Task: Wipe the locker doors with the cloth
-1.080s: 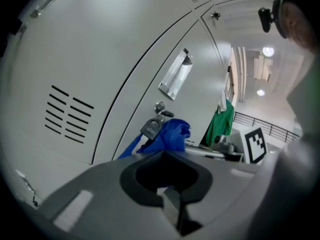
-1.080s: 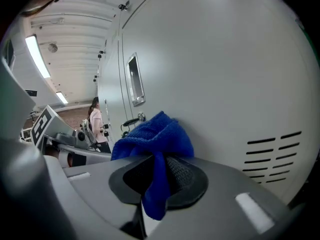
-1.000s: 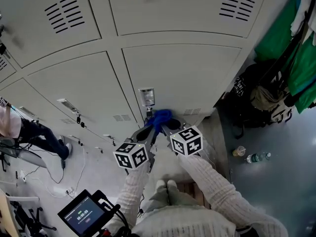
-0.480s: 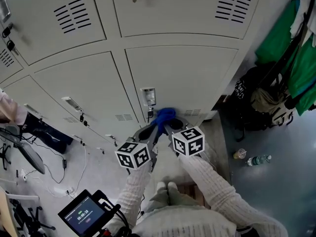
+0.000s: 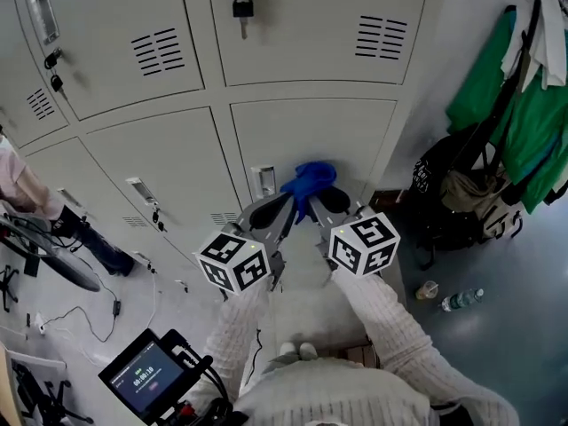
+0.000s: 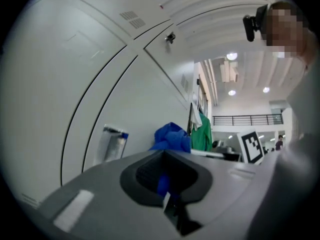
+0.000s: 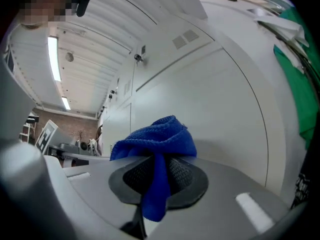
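Note:
A blue cloth (image 5: 308,183) is bunched against the lower right grey locker door (image 5: 311,131), just right of its small handle plate (image 5: 263,182). My left gripper (image 5: 286,204) and right gripper (image 5: 318,201) stand side by side under it, their tips together at the cloth. In the right gripper view the right gripper (image 7: 157,176) is shut on the cloth (image 7: 156,139), and a strip hangs down between the pads. In the left gripper view the left gripper (image 6: 165,178) is shut with a sliver of blue between its pads; the bunch of cloth (image 6: 172,136) shows beyond.
A padlock (image 5: 241,7) hangs on the upper locker door. Green garments (image 5: 506,87) and dark bags (image 5: 461,193) crowd the right. A bottle (image 5: 461,300) and a cup (image 5: 427,289) lie on the floor. A screen device (image 5: 146,382) sits at lower left.
Both grippers and the cloth have moved up the locker door. The view has tilted up, and the padlock on the upper door has come into sight.

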`<move>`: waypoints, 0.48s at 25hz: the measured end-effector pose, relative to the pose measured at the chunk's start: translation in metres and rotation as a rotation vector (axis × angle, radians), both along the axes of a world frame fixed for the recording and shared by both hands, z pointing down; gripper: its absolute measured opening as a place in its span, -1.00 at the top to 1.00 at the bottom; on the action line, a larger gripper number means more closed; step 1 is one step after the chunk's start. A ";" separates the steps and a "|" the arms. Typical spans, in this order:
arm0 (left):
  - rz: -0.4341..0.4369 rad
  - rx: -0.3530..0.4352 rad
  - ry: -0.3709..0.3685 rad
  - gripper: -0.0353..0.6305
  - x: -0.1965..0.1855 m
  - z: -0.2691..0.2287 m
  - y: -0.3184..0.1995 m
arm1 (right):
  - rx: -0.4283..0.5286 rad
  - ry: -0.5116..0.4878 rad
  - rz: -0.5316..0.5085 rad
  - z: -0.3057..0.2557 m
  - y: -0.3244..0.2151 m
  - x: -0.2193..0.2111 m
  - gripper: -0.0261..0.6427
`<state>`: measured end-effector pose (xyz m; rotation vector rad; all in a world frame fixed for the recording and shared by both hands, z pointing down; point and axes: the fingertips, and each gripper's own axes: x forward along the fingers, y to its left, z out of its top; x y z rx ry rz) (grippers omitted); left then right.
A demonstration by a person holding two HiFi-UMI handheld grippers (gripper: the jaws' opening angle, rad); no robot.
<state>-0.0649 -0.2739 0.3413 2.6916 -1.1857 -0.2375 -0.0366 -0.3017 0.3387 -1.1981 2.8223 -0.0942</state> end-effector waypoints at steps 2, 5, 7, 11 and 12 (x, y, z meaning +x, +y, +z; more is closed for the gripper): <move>0.004 0.068 -0.017 0.88 0.003 -0.027 0.000 | 0.071 -0.001 0.001 -0.031 0.000 0.002 0.78; 0.009 0.154 -0.040 0.88 0.005 -0.063 0.001 | 0.159 -0.004 0.004 -0.072 0.005 0.004 0.78; 0.012 0.201 -0.033 0.88 0.004 -0.084 0.002 | 0.206 -0.005 -0.003 -0.094 0.007 0.002 0.78; 0.012 0.262 -0.023 0.88 0.003 -0.115 0.002 | 0.249 0.007 -0.001 -0.118 0.004 0.001 0.78; 0.013 0.272 -0.024 0.88 0.004 -0.120 0.002 | 0.256 0.004 0.004 -0.123 0.004 0.002 0.78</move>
